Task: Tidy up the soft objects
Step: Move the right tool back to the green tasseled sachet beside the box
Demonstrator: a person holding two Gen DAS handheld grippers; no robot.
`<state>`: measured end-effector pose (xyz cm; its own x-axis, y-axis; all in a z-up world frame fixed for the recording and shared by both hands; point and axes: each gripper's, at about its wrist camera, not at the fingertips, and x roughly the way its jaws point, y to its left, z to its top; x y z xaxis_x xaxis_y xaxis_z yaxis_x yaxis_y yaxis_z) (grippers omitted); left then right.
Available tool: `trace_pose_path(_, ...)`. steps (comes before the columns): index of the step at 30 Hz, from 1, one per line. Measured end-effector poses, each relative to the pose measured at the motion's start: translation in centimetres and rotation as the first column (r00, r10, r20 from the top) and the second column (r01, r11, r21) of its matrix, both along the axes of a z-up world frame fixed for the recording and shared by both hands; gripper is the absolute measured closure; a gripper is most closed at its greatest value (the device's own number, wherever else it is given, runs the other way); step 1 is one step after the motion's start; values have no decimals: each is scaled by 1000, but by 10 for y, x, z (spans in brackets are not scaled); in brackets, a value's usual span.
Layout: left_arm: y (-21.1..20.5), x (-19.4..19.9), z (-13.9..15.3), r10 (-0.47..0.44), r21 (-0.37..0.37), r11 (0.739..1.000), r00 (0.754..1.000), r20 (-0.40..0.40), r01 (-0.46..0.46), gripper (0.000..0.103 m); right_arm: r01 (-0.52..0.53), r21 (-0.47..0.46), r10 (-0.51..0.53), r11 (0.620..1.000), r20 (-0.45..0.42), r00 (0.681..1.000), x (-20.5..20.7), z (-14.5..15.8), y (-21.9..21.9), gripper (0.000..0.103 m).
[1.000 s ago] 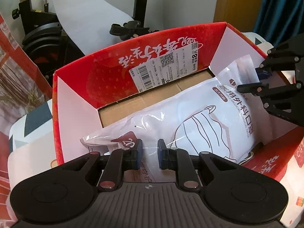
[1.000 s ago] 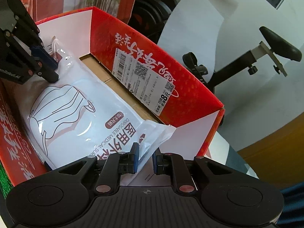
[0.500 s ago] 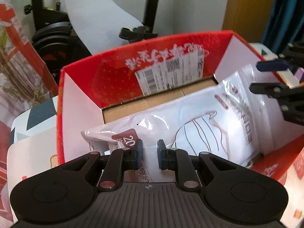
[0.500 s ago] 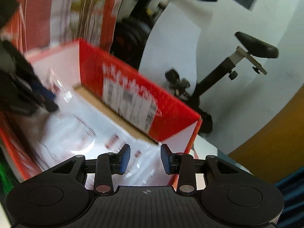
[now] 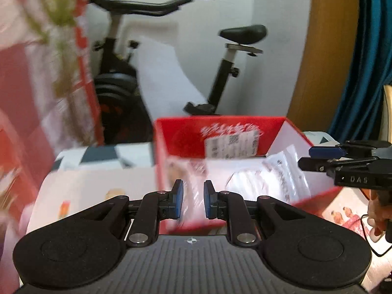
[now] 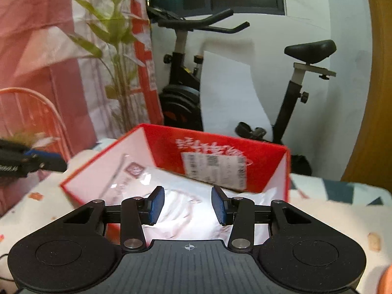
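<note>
A white pack of face masks (image 5: 257, 178) (image 6: 176, 178) lies inside the red cardboard box (image 5: 220, 120) (image 6: 213, 137) on the table. My left gripper (image 5: 192, 199) hangs back from the box's near left corner; its blue pads stand a narrow gap apart with nothing between them. From the right wrist view it shows at the left edge (image 6: 52, 160). My right gripper (image 6: 187, 205) is above the box's near side, jaws opening and empty, the pack below and beyond them. The left wrist view shows it at the box's right side (image 5: 311, 158).
An exercise bike (image 6: 186, 78) and a white sheet (image 6: 227, 93) stand behind the box. A plant (image 6: 115, 36) and an orange wire chair (image 6: 36, 112) are at the left. The table has a patterned cloth (image 5: 98, 183). A person's hand (image 5: 377, 215) holds the right gripper.
Both grippers have pulled back and up from the box. The right jaws let go of the pack's corner and spread apart. The pack stays in the box.
</note>
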<state>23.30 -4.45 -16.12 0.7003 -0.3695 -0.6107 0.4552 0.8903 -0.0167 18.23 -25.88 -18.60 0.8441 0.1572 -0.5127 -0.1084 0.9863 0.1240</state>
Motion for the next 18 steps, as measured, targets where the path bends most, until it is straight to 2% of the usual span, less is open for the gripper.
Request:
trace_pose_path(6, 39, -30, -24, 53, -1, 999, 998, -39, -53, 84, -29, 23, 29, 999, 17, 999, -23, -9, 25, 63)
trace_pose_path(13, 59, -39, -64, 140, -81, 985, 976, -165, -155, 84, -49, 12, 49, 999, 1, 999, -39, -16, 40, 63)
trace_pose_path(18, 66, -42, -81, 178, -119, 971, 961, -213, -206, 84, -59, 7, 60, 998, -27, 998, -48, -26, 49, 63)
